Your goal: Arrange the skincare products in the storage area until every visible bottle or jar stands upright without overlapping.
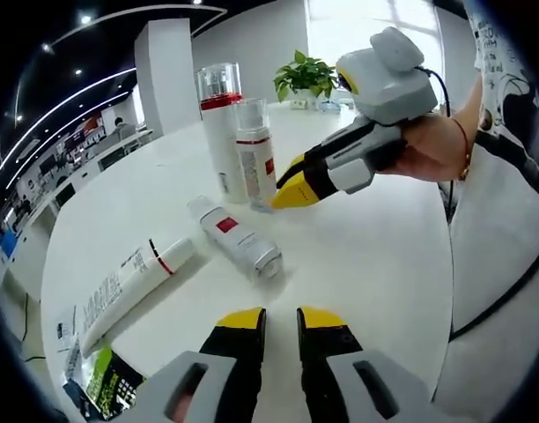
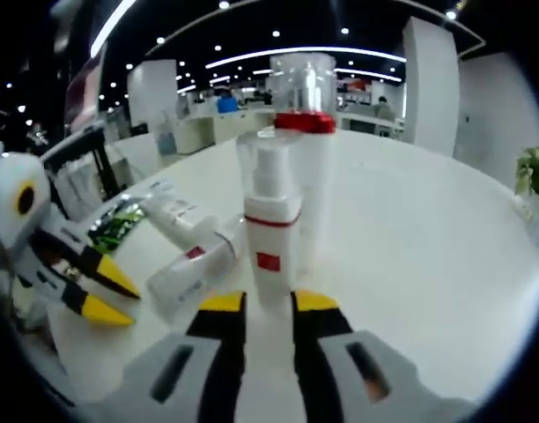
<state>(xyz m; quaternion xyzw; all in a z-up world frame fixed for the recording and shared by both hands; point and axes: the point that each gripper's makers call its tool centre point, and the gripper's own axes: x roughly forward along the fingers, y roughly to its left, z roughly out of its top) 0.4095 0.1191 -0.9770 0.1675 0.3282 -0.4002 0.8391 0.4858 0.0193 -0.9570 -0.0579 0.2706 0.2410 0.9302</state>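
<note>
On a round white table [image 1: 375,256], two skincare bottles stand upright and two products lie flat. In the left gripper view, the tall bottle with the red band [image 1: 219,132] stands at the far side, and the small spray bottle [image 1: 254,152] with a clear cap and a red label stands just in front of it, so near that they may touch. Nearer, a short silver-capped bottle [image 1: 234,236] lies on its side, and to its left a long white tube [image 1: 133,282] lies flat, close to the table's left edge, with a green-printed packet [image 1: 107,381] beside its near end. The left gripper [image 1: 281,319] hovers low over the near part of the table, its yellow-tipped jaws slightly apart with nothing between them. The right gripper [image 1: 291,194], held by a hand [image 1: 432,145] coming in from the right, has its yellow tips at the base of the small spray bottle; in the right gripper view the bottle's foot sits between the two jaws [image 2: 268,304], though I cannot tell whether they actually press on it. A potted plant [image 1: 305,77] stands at the far edge of the table.
</note>
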